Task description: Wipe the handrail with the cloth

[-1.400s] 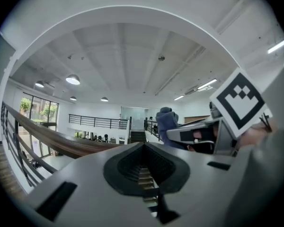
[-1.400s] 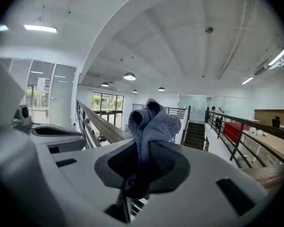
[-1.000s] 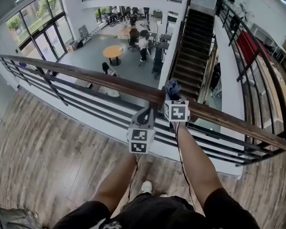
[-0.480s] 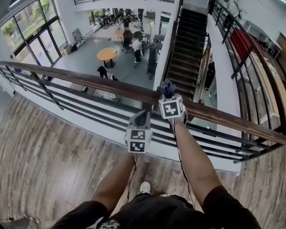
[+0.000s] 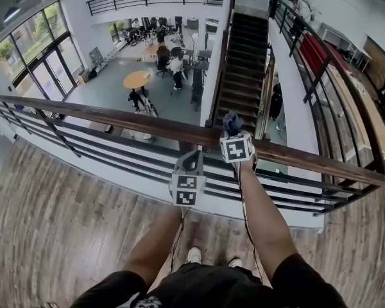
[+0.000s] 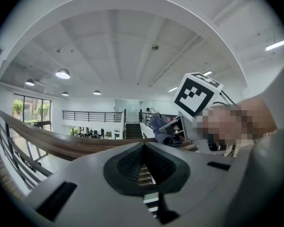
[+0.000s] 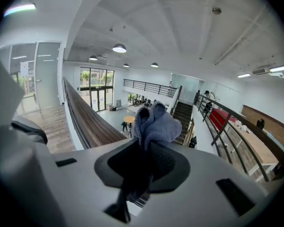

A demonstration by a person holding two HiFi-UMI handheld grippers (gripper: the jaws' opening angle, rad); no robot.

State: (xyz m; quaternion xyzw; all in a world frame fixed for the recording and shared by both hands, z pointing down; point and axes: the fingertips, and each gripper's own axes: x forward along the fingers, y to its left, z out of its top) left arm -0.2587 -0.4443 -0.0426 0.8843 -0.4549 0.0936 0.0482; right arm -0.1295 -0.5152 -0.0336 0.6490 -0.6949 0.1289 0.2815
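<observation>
Up close, the right gripper view shows the right gripper [image 7: 144, 145] clamping the blue cloth [image 7: 156, 124]; overhead, it meets the handrail [image 5: 115, 122]; the left gripper [image 6: 143, 146] is closed, empty.

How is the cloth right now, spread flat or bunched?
Bunched: the cloth bulges as a crumpled wad from the right gripper, whose jaws pinch it.

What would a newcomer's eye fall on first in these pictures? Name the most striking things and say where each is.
The long wooden handrail sweeps across the head view from left to right, with an open atrium far below it. Near its middle the right gripper is clamped on a bunched blue cloth held at the rail. The left gripper, jaws together and empty, hangs just to its left, nearer the person.
</observation>
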